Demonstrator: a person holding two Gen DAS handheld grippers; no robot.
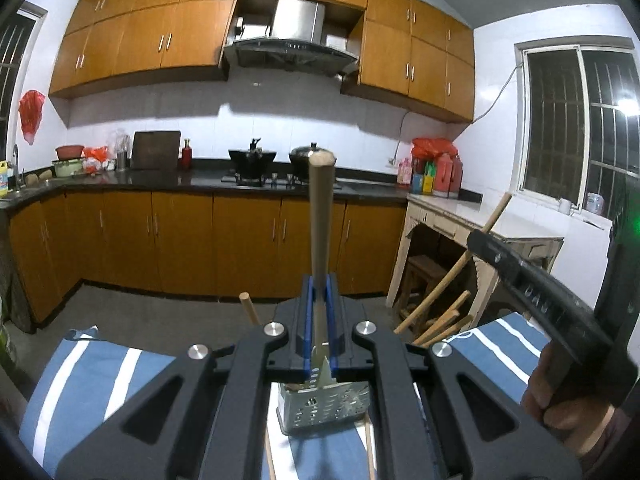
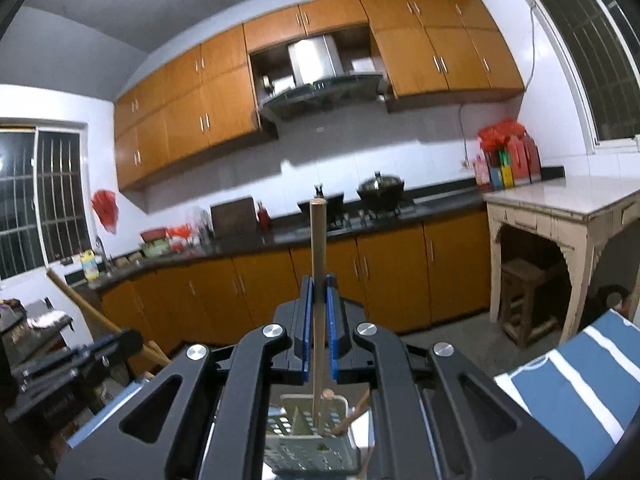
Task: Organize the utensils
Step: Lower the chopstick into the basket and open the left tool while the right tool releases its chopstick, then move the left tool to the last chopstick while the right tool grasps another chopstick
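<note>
The left gripper clamps a spatula and the right gripper a wooden stick, both above the perforated caddy (below the fingers); tilted release could tip it.

A wooden-handled metal spatula stands nearly upright at the centre of the left wrist view, its perforated blade down in a grey perforated utensil holder at bottom centre. In the right wrist view a thin wooden stick rises upright from the holder, beside a leaning wooden utensil.
</note>
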